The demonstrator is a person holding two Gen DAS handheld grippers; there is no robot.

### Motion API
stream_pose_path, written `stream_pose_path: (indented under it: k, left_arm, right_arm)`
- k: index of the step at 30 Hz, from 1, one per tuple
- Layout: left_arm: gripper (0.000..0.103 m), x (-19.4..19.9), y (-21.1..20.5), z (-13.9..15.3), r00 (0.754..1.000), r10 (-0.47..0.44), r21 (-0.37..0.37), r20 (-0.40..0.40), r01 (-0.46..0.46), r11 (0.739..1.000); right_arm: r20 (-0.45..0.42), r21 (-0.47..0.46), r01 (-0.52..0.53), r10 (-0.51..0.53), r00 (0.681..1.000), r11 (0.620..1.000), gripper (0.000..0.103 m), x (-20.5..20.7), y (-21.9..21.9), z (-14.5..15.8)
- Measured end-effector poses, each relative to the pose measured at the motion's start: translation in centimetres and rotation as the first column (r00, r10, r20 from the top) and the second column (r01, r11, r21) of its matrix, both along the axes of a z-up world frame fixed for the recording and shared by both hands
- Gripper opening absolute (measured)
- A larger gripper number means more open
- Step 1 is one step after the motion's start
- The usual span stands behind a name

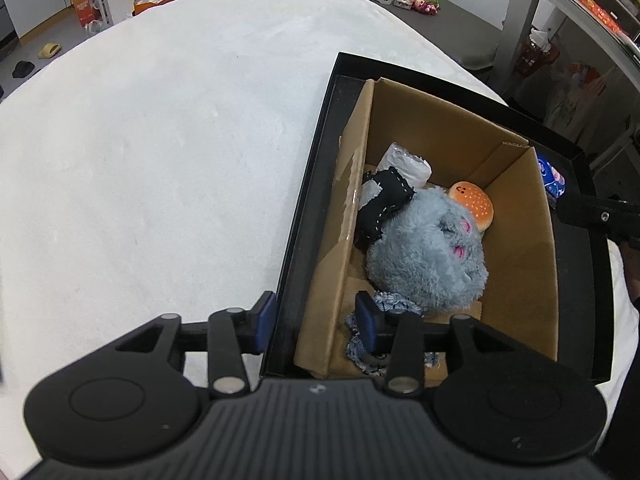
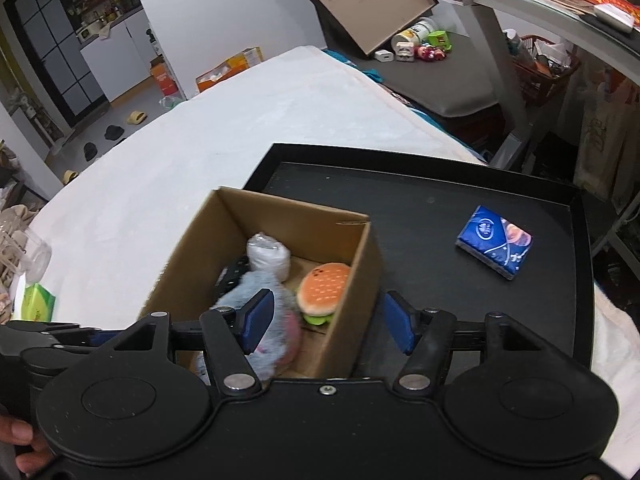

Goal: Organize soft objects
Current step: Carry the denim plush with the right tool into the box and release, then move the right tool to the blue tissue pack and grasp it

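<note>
A cardboard box (image 1: 516, 216) stands in a black tray (image 1: 304, 216) on the white bed. In it lie a grey plush toy (image 1: 424, 256), a burger plush (image 1: 474, 204), a black cloth piece (image 1: 384, 204), a white wrapped bundle (image 1: 408, 164) and a blue patterned cloth (image 1: 390, 304). My left gripper (image 1: 316, 320) is open and empty, its fingers straddling the box's left wall. My right gripper (image 2: 328, 320) is open and empty, straddling the box's (image 2: 360, 280) right wall, above the burger plush (image 2: 324, 292) and grey plush (image 2: 272, 320). A blue tissue pack (image 2: 494, 242) lies on the tray floor (image 2: 420, 216).
The white bed (image 1: 160, 140) spreads to the left. A green pack (image 2: 38, 302) and a clear bag (image 2: 24, 256) lie at its left edge. A grey bench (image 2: 440, 80) with small toys and a metal desk (image 2: 520, 4) stand beyond.
</note>
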State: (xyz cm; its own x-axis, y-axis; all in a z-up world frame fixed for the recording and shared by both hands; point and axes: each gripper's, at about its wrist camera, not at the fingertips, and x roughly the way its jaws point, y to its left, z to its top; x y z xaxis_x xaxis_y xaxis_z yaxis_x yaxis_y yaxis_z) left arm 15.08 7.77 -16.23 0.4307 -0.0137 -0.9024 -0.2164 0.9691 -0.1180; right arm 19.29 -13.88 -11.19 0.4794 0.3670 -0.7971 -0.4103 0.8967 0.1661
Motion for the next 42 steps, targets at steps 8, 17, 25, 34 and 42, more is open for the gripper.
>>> stream_pose_path:
  k: [8, 17, 25, 34, 42]
  left_arm:
    - [0.060, 0.8, -0.6, -0.2, 1.000, 0.004, 0.048, -0.026, -0.003, 0.999]
    - [0.069, 1.7, -1.6, 0.0, 0.999, 0.005, 0.090, -0.039, -0.001, 0.996]
    - [0.069, 2.4, -1.7, -0.4, 0.998, 0.020, 0.119, -0.061, -0.012, 0.993]
    - [0.069, 3.7, -2.7, -0.7, 0.996, -0.008, 0.164, -0.086, 0.022, 0.986]
    - [0.069, 4.3, -3.3, -1.0, 0.995, -0.001, 0.191, -0.103, 0.020, 0.981]
  right_arm:
    - [0.026, -0.010, 0.008, -0.007, 1.000, 1.000, 0.080, 1.8, -1.8, -1.1]
    - [0.073, -0.077, -0.022, 0.028, 0.997, 0.997, 0.082, 4.9, -4.0, -2.8]
    - [0.095, -0.172, -0.047, 0.064, 0.993, 0.984, 0.082, 7.6, -5.7, -5.0]
    - [0.060, -0.202, -0.085, 0.099, 0.993, 0.976, 0.082, 11.1, -6.6, -8.3]
    - [0.090, -0.326, -0.138, 0.175, 0.980, 0.935, 0.087, 12.5, -5.7, -10.4]
